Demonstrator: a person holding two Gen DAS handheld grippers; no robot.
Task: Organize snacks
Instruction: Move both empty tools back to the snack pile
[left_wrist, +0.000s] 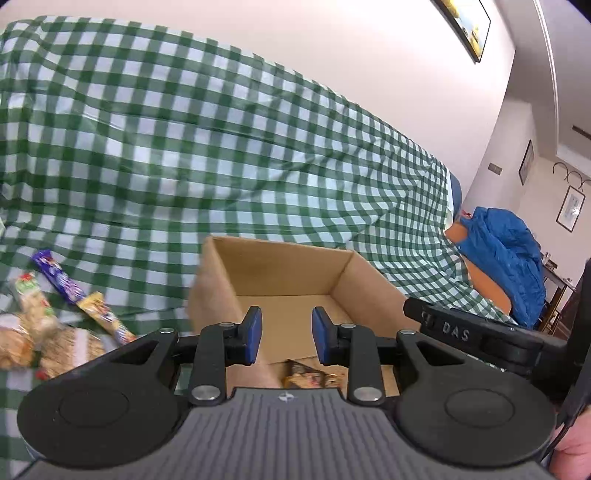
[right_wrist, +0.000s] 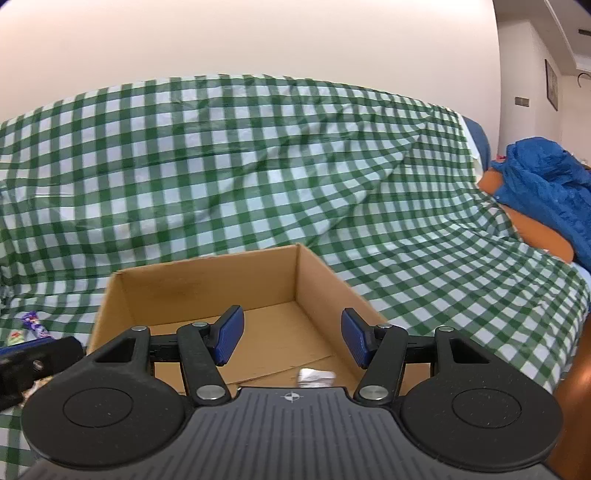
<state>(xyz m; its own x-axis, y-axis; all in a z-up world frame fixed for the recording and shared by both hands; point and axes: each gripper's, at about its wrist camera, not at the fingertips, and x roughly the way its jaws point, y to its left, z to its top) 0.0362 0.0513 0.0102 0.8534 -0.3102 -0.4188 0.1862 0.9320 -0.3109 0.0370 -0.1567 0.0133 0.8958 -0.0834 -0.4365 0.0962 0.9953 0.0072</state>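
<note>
Snacks left of box | both hand-held grippers parted, empty

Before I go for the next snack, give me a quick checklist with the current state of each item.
1. Left tongs empty: ok, nothing between the pads.
2. Right tongs empty: ok, jaws apart over the box.
3. Box upright and open: ok.
4. Snacks already in box: ok, a brown packet and a silver wrapper lie on its floor.
5. Snacks left on the cloth: ok, a pile lies left of the box, within view.
6. Tongs clear of each other: cannot tell, they sit close.
</note>
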